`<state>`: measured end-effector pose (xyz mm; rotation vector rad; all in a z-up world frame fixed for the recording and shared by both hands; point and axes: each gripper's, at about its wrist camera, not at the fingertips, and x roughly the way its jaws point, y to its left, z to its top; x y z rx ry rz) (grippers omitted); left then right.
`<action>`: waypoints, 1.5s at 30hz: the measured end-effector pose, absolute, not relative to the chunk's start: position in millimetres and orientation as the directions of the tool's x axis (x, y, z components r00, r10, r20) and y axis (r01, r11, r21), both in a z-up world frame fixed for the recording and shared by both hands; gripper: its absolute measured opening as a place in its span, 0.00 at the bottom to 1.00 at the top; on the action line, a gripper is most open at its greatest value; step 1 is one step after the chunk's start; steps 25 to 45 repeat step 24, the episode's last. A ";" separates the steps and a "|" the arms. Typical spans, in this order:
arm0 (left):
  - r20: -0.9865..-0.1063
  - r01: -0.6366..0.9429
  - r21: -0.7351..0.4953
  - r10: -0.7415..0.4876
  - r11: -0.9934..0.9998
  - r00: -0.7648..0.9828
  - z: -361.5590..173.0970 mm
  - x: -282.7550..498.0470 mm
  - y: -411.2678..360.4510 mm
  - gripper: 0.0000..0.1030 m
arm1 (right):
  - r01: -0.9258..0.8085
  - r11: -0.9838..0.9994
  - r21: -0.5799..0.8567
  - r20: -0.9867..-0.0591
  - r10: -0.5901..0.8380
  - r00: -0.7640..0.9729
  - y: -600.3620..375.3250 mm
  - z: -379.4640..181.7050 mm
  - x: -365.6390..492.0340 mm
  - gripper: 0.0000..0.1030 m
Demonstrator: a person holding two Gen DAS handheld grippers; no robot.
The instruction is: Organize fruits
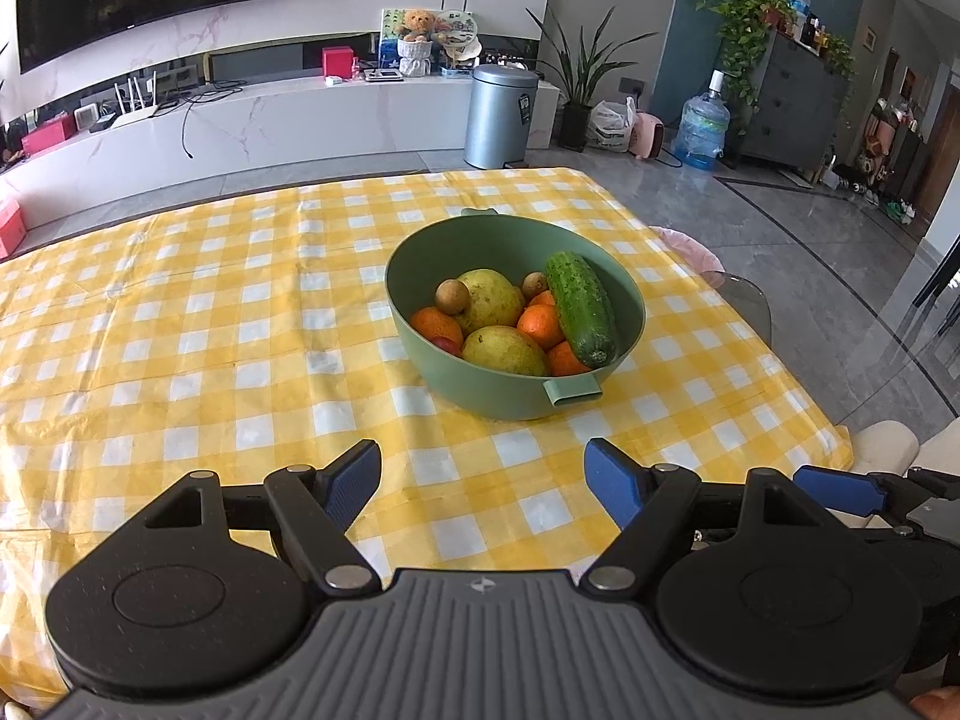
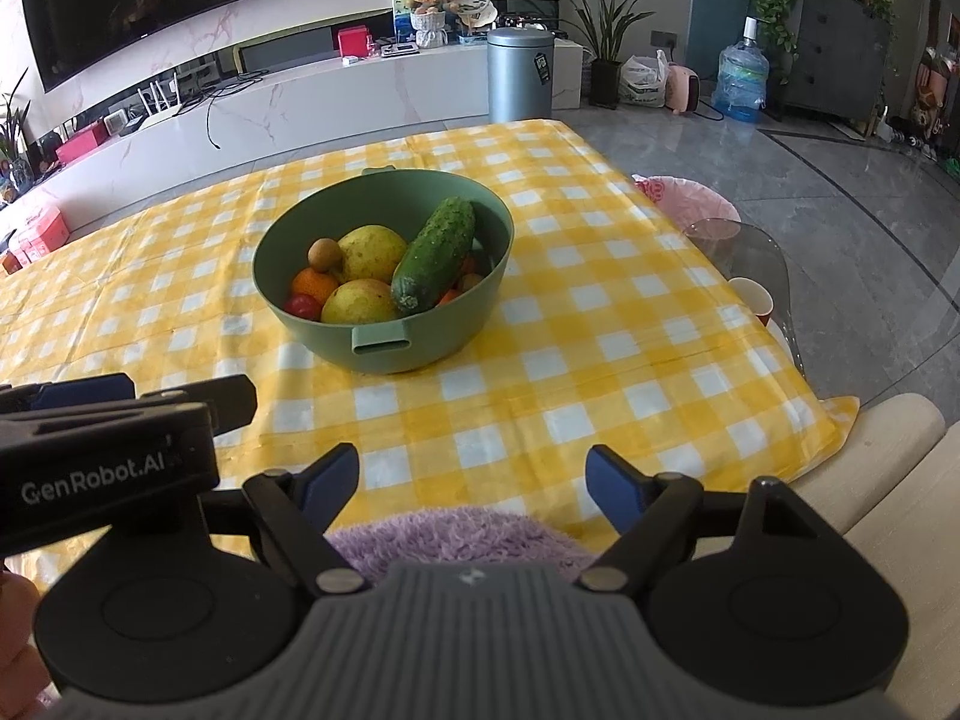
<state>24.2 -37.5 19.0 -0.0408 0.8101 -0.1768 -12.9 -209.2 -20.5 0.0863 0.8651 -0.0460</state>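
**Both grippers wait short of the fruit bowl**

While the green bowl [image 1: 516, 384] sits mid-table on the yellow checked cloth [image 1: 180, 312], both claws hang back near the table's edge. Left gripper [image 1: 483, 483] spread wide, nothing between its pads. Right gripper [image 2: 471, 480] likewise spread and empty, above something purple and fuzzy [image 2: 450, 540], possibly a sleeve. Inside the bowl: cucumber [image 1: 581, 307] leaning across pears [image 1: 489, 300] and oranges [image 1: 437, 324].

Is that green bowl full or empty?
Full. The green bowl holds pears, oranges and a cucumber leaning on its rim.
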 end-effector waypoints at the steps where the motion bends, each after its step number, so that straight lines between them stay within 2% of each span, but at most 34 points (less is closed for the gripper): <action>1: -0.713 0.143 -0.101 -0.172 0.985 0.680 18.9 23.9 -37.5 0.88 | 0.075 0.995 0.061 -0.761 -0.002 0.649 -209.5 -20.4 -12.9 0.77; 45: -0.715 0.140 -0.101 -0.170 0.985 0.678 18.9 24.3 -36.7 0.88 | 0.073 0.996 0.057 -0.759 -0.004 0.651 -208.8 -20.7 -14.4 0.77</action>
